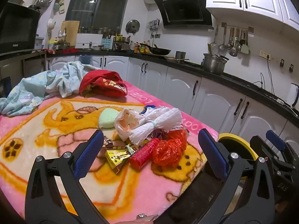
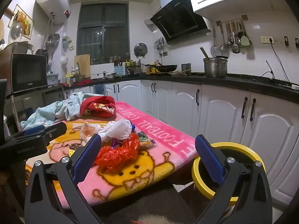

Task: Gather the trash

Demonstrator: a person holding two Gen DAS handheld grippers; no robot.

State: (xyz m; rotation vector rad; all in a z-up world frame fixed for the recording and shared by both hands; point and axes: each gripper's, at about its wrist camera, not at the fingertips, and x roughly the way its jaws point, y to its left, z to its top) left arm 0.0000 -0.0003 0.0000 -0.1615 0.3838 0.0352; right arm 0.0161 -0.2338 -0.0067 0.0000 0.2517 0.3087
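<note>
While both grippers (image 1: 150,153) (image 2: 147,158) gaped wide, empty, you'd best grab red bottle (image 1: 144,154) nearest yellow bin (image 1: 241,145) w/ left.

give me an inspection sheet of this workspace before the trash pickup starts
surface: pink cartoon blanket covers the table.
job's things: a trash pile at the blanket's right side: red crinkled plastic bag, white foam fruit nets, red bottle, yellow snack packet, clear plastic bag. Yellow-rimmed bin stands beside the table's right edge.
clutter: green sponge, red garment, light blue cloth.
grippers: left gripper and right gripper both open, nothing held, above the table's near edge.
cables: black cord from a wall socket, on the counter.
surroundings: kitchen counter with steel pot, wok, microwave.
</note>
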